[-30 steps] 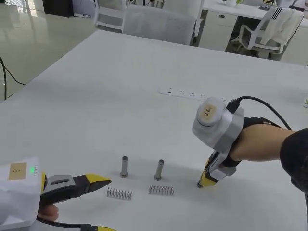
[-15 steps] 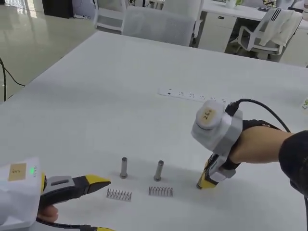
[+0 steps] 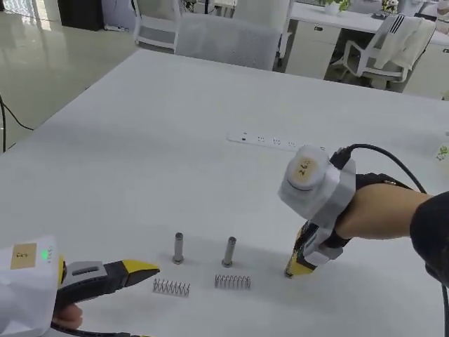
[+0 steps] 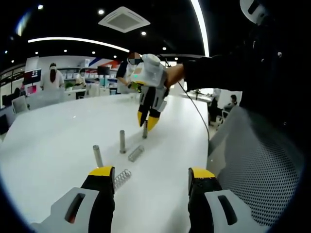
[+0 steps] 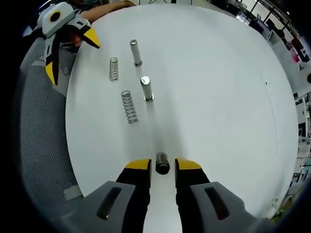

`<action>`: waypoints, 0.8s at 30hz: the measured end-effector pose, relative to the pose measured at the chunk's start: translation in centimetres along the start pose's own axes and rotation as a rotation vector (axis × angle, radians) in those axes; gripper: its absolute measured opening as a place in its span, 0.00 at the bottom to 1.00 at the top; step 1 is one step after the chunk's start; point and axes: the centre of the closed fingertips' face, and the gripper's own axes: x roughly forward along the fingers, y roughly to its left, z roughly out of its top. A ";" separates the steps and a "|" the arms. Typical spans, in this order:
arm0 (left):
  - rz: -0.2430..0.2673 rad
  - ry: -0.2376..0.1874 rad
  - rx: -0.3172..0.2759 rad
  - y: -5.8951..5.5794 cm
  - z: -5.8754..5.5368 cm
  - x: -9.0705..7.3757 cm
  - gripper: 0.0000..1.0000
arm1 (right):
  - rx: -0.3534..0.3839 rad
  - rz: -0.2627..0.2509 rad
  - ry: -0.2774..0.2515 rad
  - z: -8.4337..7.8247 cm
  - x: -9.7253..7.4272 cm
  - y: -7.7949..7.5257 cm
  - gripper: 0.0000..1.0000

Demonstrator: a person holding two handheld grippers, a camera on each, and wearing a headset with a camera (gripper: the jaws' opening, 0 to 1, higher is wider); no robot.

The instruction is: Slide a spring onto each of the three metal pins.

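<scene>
- Step in hand, as judged: right gripper [image 3: 296, 265] is working a spring down the right pin [image 5: 162, 163], which stands near the bench's [image 3: 175, 140] near edge
- Right gripper's jaws are close together, one on each side of that pin. The pin's top looks coiled in the right gripper view. Contact is too fine to resolve, so I cannot tell clamped from straddling
- Left gripper [image 4: 151, 174] hangs low over the near edge with its jaws wide apart and nothing between them
- Mid pin [image 3: 229, 251] and left pin [image 3: 178, 248] stand upright and bare. Mid spring [image 3: 232, 281] and left spring [image 3: 171, 286] each lie flat just on the near side of their pin, apart from it
- To do well: hold the jaws in line with the pin and press straight down, since any sideways load may tip a free-standing pin
- Open the jaws only once the coil sits at the pin's foot, then lift straight up so the tips do not catch a turn
- For the two flat springs: grip lightly near one end, as thin coils will likely squash or flick out, then turn upright over the pin top
- Left gripper could steady a pin at its base
</scene>
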 end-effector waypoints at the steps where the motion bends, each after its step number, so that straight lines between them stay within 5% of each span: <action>1: 0.000 0.001 0.002 0.0 0.0 0.0 0.56 | -0.004 -0.004 -0.007 0.3 -0.1 0.1 0.17; 13: -0.001 0.007 0.007 0.0 -0.1 0.0 0.56 | -0.066 0.001 -0.060 2.9 -0.7 1.7 0.17; 24: 0.002 0.005 0.006 0.1 -0.1 -0.1 0.55 | -0.128 0.041 -0.069 4.7 0.8 3.9 0.16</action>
